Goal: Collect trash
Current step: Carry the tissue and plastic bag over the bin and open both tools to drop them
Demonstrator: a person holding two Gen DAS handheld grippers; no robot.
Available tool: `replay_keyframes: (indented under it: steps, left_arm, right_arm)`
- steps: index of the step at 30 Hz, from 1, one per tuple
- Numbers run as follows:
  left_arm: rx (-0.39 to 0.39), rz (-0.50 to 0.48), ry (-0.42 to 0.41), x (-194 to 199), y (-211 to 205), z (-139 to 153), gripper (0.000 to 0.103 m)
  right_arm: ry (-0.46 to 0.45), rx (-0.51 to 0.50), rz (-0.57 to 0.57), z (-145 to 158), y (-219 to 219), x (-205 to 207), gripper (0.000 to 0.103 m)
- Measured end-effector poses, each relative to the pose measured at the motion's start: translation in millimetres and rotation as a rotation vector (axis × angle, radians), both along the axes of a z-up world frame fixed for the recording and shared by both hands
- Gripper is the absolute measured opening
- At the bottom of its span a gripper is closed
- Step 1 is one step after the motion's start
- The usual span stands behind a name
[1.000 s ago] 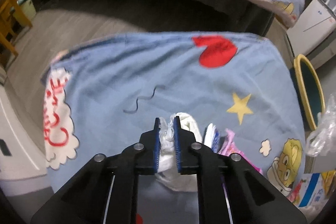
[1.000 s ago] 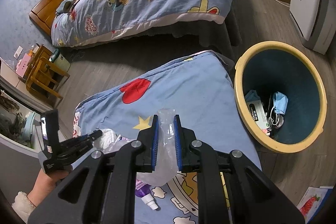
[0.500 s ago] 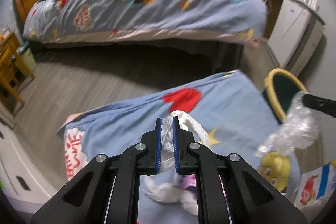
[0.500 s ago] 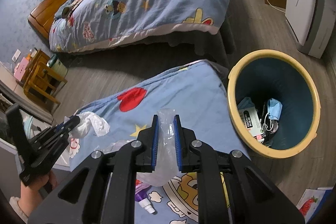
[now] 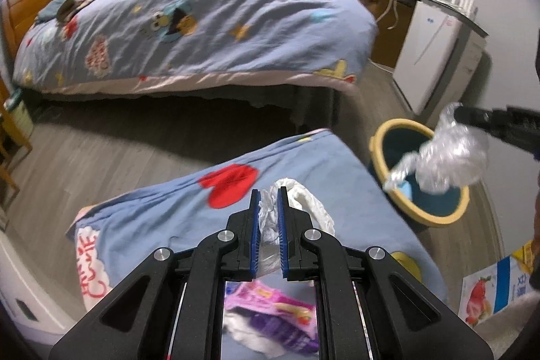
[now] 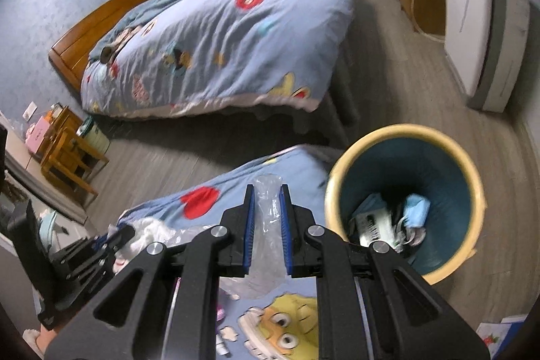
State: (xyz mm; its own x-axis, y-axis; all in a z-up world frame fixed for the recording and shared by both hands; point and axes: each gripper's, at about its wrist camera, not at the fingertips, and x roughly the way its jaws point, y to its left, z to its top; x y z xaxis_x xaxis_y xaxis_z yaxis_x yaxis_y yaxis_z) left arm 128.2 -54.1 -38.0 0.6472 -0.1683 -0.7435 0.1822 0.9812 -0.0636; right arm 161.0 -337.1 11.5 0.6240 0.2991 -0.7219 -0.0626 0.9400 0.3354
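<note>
My left gripper (image 5: pixel 268 191) is shut on a crumpled white tissue (image 5: pixel 303 198) and holds it above the blue cartoon blanket (image 5: pixel 152 211). My right gripper (image 6: pixel 267 188) is shut on a clear plastic bag (image 6: pixel 266 225); in the left wrist view the bag (image 5: pixel 452 154) hangs over the bin. The yellow-rimmed, teal-lined trash bin (image 6: pixel 472 191) stands on the floor right of the blanket, also in the left wrist view (image 5: pixel 435 218), with a blue mask (image 6: pixel 416 208) and paper inside. A pink and purple wrapper (image 5: pixel 270 316) lies on the blanket under my left gripper.
A large bed (image 5: pixel 202 22) with a matching quilt stands behind. A white appliance (image 5: pixel 435 56) is at the right wall. Wooden chairs (image 6: pixel 67 154) stand at the left. A carton with a strawberry print (image 5: pixel 496 292) lies on the floor at the right.
My left gripper lifted the white tissue off the blanket and tilted up. My right gripper moved with the plastic bag toward the bin, which now looms closer.
</note>
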Motion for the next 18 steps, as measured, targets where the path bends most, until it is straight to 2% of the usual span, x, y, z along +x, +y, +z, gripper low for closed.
replay_keyframes:
  steps: [7, 18]
  left_arm:
    - [0.008, -0.073, -0.013, -3, -41, 5, 0.010]
    - [-0.018, -0.144, 0.002, 11, -97, 8, 0.010]
  right_arm:
    - [-0.012, -0.006, -0.090, 3, -49, 7, 0.013]
    - [0.036, 0.009, -0.192, -18, -97, 20, 0.013]
